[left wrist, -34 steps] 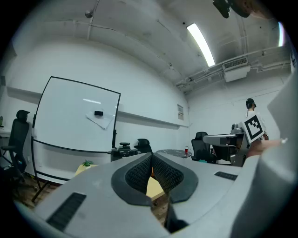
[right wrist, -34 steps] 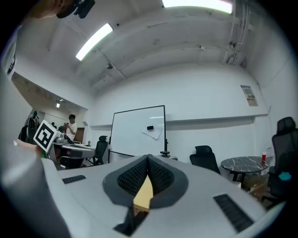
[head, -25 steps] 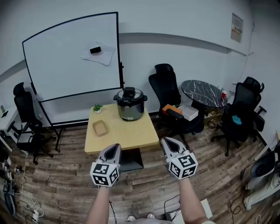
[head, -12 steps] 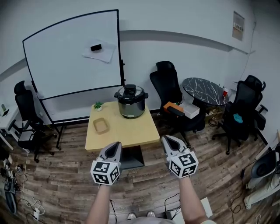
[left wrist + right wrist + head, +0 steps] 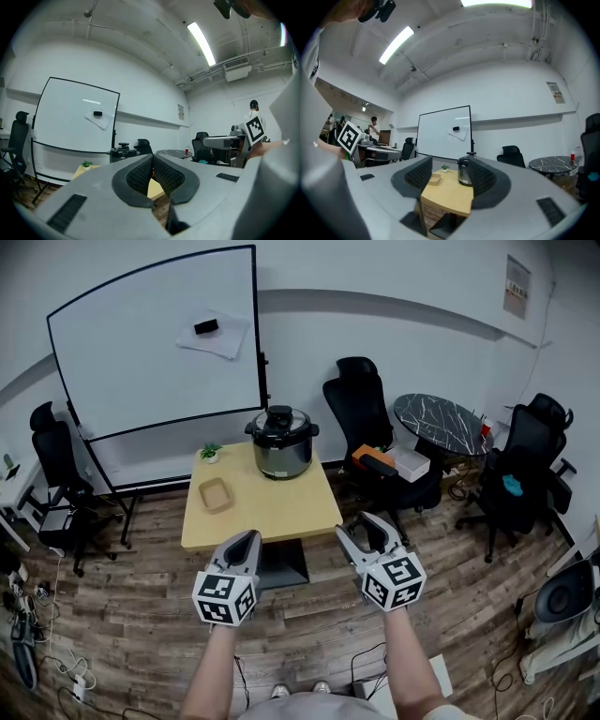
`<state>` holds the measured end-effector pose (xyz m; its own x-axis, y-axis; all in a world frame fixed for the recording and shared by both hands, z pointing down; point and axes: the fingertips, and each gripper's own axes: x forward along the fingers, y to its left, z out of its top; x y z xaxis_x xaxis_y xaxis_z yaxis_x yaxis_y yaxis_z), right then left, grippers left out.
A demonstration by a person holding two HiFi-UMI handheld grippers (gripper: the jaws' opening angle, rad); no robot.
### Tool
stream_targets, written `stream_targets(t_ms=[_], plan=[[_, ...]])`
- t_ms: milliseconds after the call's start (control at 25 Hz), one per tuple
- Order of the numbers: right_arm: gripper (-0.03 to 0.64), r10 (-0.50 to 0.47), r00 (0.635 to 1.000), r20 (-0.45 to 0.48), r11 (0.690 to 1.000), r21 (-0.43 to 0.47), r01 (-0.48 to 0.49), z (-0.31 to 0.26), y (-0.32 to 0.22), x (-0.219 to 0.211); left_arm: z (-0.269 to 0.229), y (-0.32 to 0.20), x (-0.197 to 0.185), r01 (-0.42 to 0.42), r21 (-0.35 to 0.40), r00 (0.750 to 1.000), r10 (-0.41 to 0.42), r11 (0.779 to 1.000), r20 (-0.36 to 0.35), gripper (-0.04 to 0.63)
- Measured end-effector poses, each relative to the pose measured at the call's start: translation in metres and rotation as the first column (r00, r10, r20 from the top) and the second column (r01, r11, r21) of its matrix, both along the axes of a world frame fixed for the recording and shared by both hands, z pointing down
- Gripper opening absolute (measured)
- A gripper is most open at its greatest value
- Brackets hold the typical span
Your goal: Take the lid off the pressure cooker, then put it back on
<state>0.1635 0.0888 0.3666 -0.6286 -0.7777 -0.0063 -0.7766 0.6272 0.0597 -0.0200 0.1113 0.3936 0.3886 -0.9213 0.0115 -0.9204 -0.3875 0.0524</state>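
Right hand-held gripper [image 5: 364,533]: jaws were together 1.0 s and 0.5 s ago, now spread apart, with nothing gripped. In its own view the pressure cooker [image 5: 463,172] shows in the gap, far off. The head view has shifted: table [image 5: 267,514], cooker and both grippers sit slightly higher in frame than before.

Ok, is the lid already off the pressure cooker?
No, the lid sits on top of the pressure cooker, which stands on the table.
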Motion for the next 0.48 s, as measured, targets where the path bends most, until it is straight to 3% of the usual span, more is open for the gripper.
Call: stream_targets(t_ms=[80,160,480], plan=[[0.306,0.001,1.0,0.001,1.0,-0.003,-0.001,0.0,-0.004,0.0,-0.001,-0.002,0.001,0.002,0.001,1.0,-0.002,1.0,0.001,0.017],[0.369,0.009,1.0,0.0,1.0,-0.001,-0.009,0.002,-0.007,0.002,0.0,-0.004,0.003,0.003,0.002,1.0,-0.003,1.0,0.003,0.017],[0.388,0.0,1.0,-0.002,1.0,0.004,0.0,0.004,-0.023,0.009,-0.001,-0.016,0.009,0.027,0.003,1.0,-0.027,1.0,0.016,0.017]])
